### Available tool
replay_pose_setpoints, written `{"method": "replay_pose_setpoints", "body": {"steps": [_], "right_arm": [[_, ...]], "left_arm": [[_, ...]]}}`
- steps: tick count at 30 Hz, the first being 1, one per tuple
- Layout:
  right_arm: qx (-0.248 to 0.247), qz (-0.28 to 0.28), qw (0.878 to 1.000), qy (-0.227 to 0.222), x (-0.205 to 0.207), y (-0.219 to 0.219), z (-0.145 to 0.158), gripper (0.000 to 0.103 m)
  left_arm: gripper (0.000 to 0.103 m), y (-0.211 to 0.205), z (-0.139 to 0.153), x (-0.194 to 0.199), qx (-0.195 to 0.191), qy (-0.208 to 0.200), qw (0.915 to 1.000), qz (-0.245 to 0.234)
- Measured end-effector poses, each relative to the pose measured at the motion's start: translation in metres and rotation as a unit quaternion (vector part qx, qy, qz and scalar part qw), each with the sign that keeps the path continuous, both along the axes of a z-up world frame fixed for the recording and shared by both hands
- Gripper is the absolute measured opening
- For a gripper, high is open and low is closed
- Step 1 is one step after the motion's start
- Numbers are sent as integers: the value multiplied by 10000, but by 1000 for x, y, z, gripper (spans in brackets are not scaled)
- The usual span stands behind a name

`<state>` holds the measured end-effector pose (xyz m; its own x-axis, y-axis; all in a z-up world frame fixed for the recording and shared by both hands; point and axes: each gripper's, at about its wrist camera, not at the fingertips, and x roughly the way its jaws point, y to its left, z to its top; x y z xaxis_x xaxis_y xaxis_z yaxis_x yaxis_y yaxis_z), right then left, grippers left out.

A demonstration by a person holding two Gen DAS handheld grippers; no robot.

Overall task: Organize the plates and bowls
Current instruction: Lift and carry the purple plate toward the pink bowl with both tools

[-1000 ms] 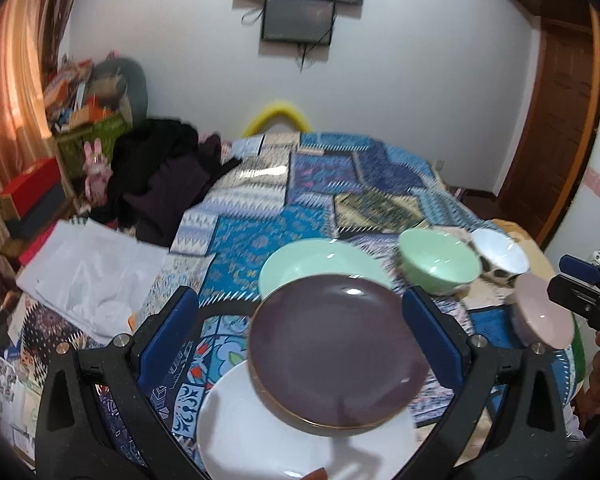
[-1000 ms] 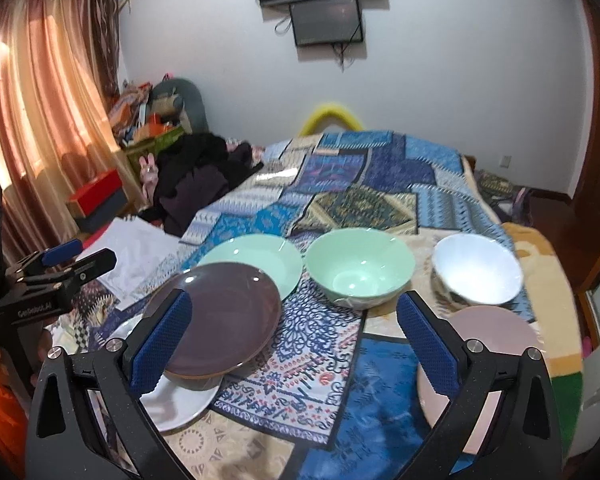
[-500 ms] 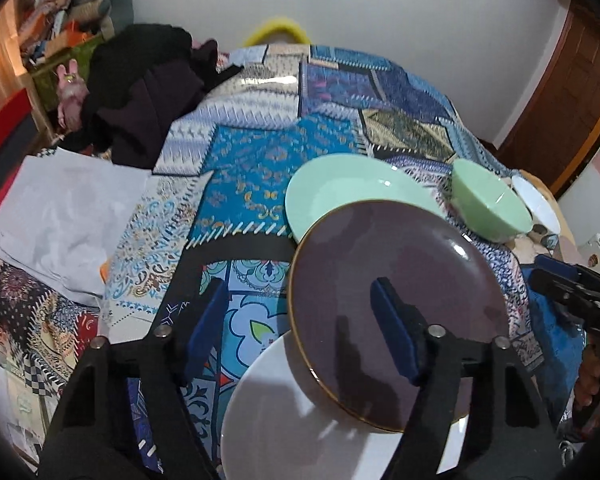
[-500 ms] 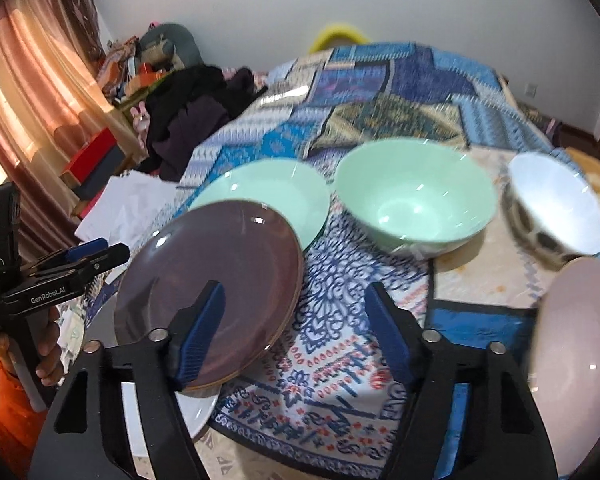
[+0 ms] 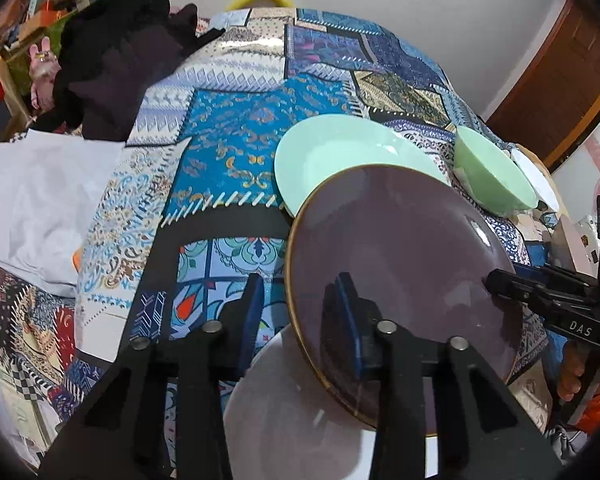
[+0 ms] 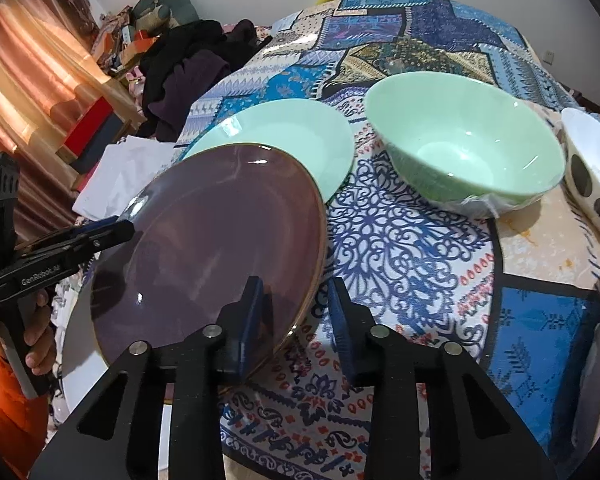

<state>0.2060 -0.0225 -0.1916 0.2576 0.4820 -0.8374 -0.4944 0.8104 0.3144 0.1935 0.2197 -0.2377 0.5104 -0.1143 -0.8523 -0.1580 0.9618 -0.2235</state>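
Even indoor light; warm glow through curtain (image 6: 32,64); small glare spots on purple plate (image 6: 208,248); fisheye bending, dark corners.

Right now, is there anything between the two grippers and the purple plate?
Nothing visible. The left hand-held gripper and the right hand-held gripper each already straddle the rim of the purple plate, on opposite sides, one finger over it and one outside.

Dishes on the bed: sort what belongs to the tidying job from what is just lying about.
Job:
purple plate, with both grippers at its rim
white plate under it
green plate
green bowl
spotted white bowl

Lying about:
dark clothes
white sheet
red box
patchwork bedcover
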Motion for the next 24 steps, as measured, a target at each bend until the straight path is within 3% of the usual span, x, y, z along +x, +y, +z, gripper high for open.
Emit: {"method": "replay_pose_setpoints", "body": {"steps": [7,9,24], "right_arm": [[221,-29,9997,143,0,1,-4,25],[206,-16,9997,99,-1,2,-2,25],[236,31,9991,-340,-10,-7,15,25]], "left_arm": [[33,-7,-5,2,-230,72,9995,-185],[33,-11,-4,3,-75,52,9999,-141],[33,-24,13,-9,-17,-127,9999,-97]]}}
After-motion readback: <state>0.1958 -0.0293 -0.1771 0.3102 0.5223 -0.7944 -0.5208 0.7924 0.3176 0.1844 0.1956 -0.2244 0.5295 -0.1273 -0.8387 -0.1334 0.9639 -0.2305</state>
